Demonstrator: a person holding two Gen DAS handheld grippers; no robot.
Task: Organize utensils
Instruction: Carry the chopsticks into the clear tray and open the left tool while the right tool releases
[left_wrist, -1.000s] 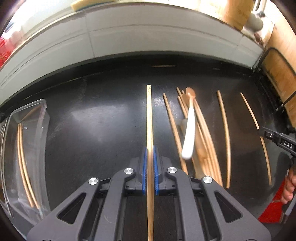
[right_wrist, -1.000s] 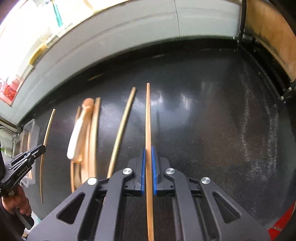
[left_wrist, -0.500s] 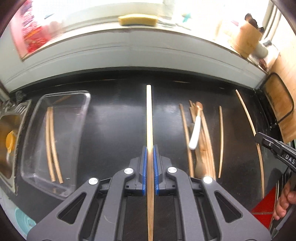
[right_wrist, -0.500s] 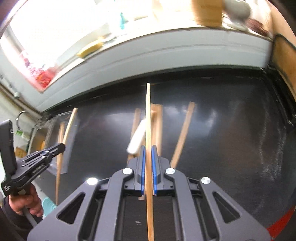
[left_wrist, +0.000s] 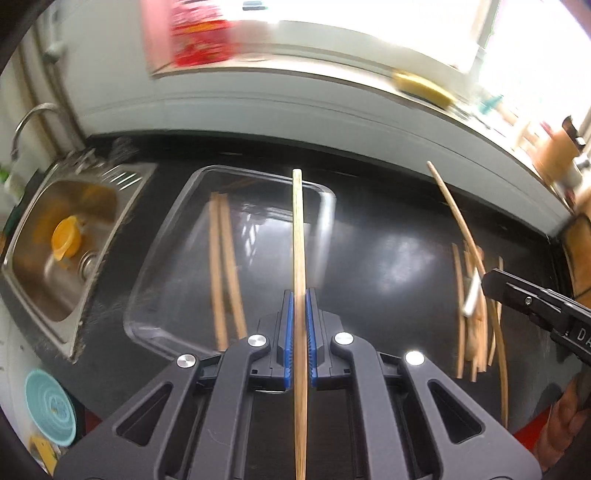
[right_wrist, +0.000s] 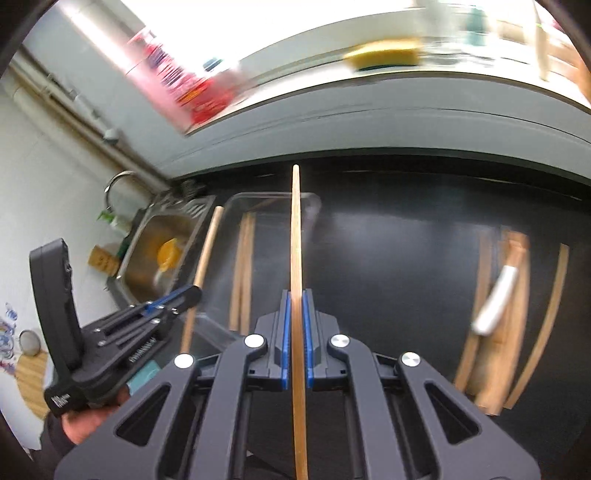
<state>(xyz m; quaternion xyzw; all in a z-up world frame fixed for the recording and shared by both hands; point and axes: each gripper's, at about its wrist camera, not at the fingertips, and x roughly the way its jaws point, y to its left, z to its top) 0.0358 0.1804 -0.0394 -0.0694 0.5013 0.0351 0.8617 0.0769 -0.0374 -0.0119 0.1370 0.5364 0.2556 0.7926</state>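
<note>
Left gripper (left_wrist: 298, 306): blue-padded jaws clenched on a pale wooden chopstick (left_wrist: 297, 236), whose tip lies over the far rim of the clear rectangular plastic tray (left_wrist: 155, 295); its rear end is cut off by the frame edge.

Right gripper (right_wrist: 294, 306): clamped on a second wooden chopstick (right_wrist: 295, 236), its tip also above the tray.

Tray contents: two wooden chopsticks (left_wrist: 223, 266) side by side, blurred.

Black countertop (left_wrist: 388, 229): loose pile of remaining chopsticks (right_wrist: 495, 325) with one white-handled utensil (right_wrist: 496, 299), smeared; exact count cannot be told.

Steel sink (left_wrist: 48, 236): beside the tray, holding an orange item of unclear shape.

Windowsill objects are too blurred to identify.
</note>
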